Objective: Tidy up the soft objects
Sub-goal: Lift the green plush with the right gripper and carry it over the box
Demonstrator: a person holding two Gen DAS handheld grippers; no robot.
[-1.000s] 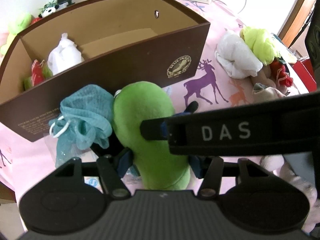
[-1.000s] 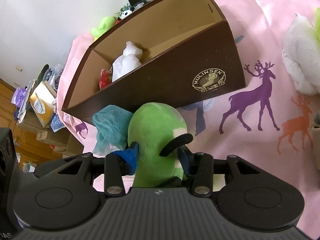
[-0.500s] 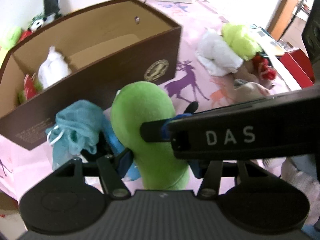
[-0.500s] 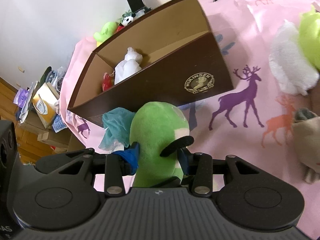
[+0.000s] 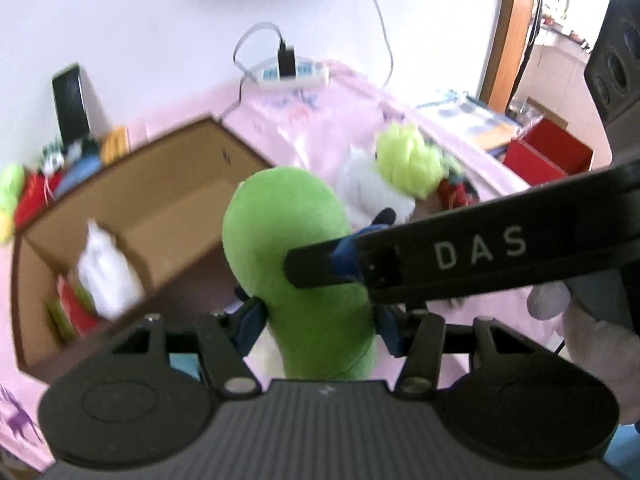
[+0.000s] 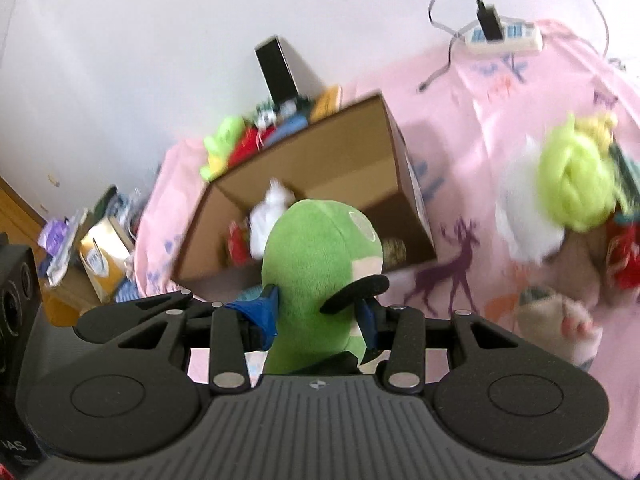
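Both tools pinch the green plush toy: left tool grips its lower body at frame centre, right tool clamps it the same way, its arm crossing the right of the left view. Toy sits raised in front of the brown box, hiding part of the box interior. Motion blur smears the white bundle in the box. Soft pile lies right on the pink bench.
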